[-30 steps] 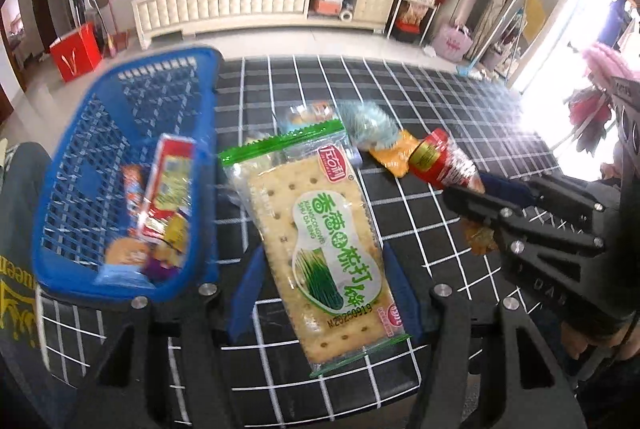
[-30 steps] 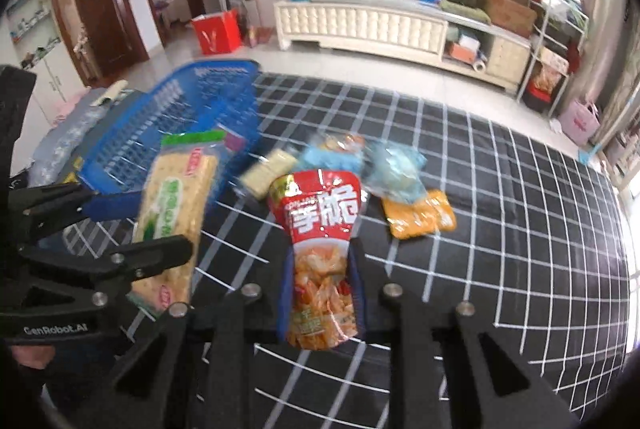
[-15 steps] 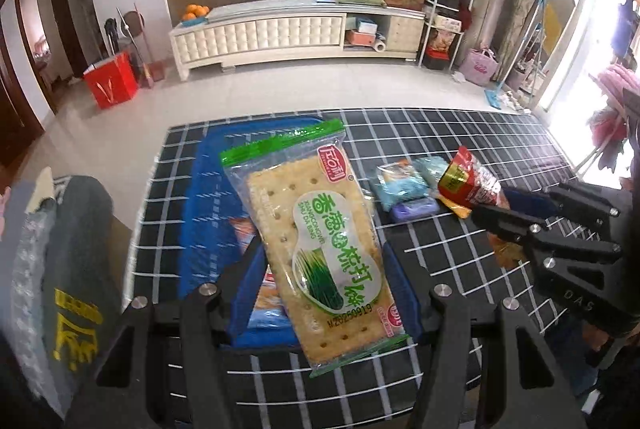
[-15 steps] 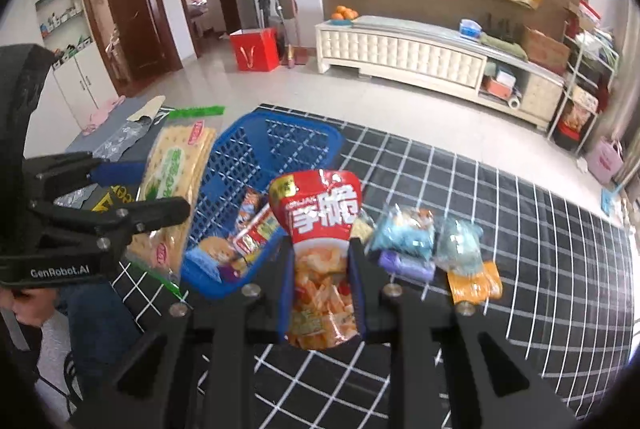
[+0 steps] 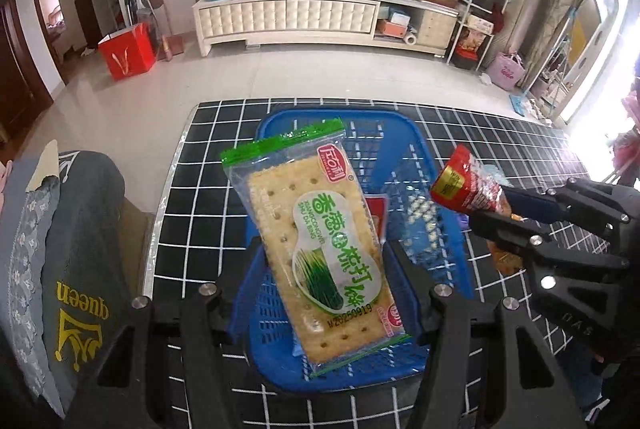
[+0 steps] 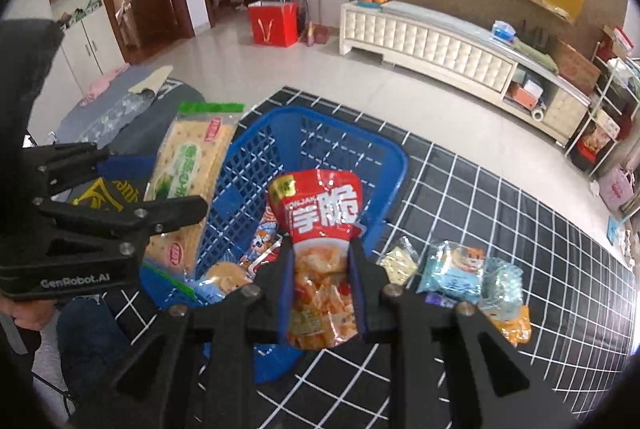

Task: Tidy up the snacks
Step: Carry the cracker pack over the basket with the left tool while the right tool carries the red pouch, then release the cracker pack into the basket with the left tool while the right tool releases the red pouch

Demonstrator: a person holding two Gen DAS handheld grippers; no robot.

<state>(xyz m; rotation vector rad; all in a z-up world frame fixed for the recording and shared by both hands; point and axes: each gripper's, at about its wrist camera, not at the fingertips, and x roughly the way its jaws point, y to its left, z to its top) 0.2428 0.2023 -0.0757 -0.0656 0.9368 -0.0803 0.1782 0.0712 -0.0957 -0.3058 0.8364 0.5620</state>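
A cracker packet (image 5: 326, 241) is held in the left gripper (image 5: 326, 269), the fingers (image 5: 250, 261) closed on its two long edges around mid-length. The packet is suspended above the blue basket (image 5: 424, 165), which stands on the black grid-patterned table (image 5: 192, 189). Its long axis runs along the fingers, tilted slightly leftward, the green sealed end pointing toward the basket's far rim. A stiff, light, brittle load is to be inferred: the crackers could crack under a hard squeeze, and the glossy film is probably slippery, so an edge grip near the middle seems apt.

A red chip bag (image 6: 320, 253) is clamped by the right gripper (image 6: 320, 277), its fingers (image 6: 288, 269) pressed on the lower half of the bag, over the basket's near right corner. The bag stands upright along the fingers, red top toward the basket interior. It is judged soft, air-filled and light, with fragile contents. Several snacks already lie inside the basket; small packets (image 6: 452, 273) rest on the table just right of the basket.
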